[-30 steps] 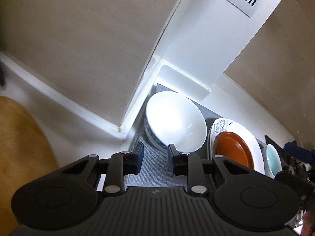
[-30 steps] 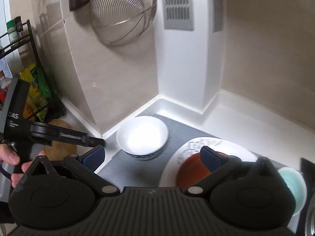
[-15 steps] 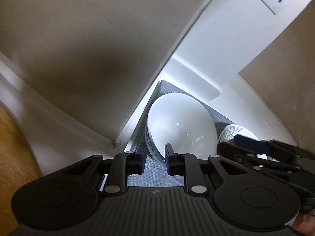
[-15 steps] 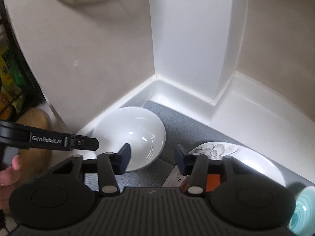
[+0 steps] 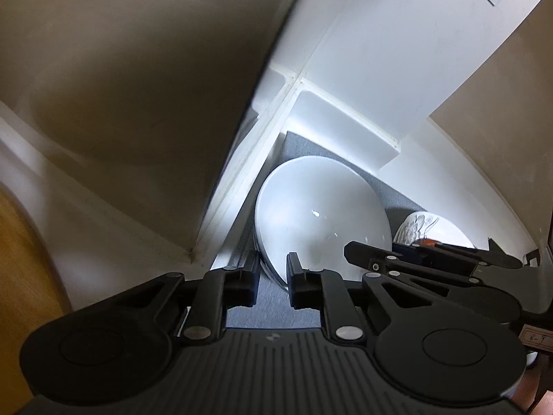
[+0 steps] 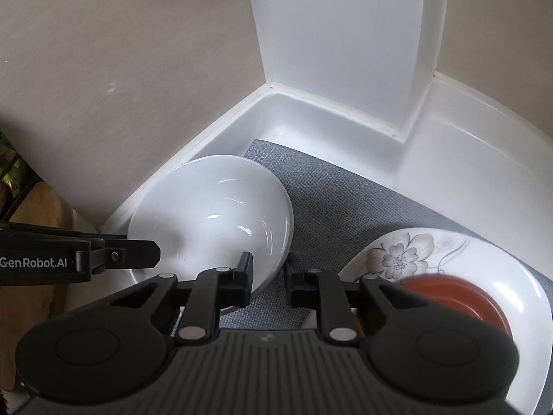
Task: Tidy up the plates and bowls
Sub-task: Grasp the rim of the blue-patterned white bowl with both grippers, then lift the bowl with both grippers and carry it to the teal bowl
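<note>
bowl (image 6: 214, 214) now straddled by grippers

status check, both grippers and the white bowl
Left gripper and right gripper each astride the white bowl rim, jaws just closing in. Bowl on grey mat. Flowered plate beside it, apart.

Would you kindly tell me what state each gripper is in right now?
Left gripper: jaws just closing, shut on the rim of the white bowl.
Right gripper: jaws just closing around the same rim; grip cannot be told.
</note>
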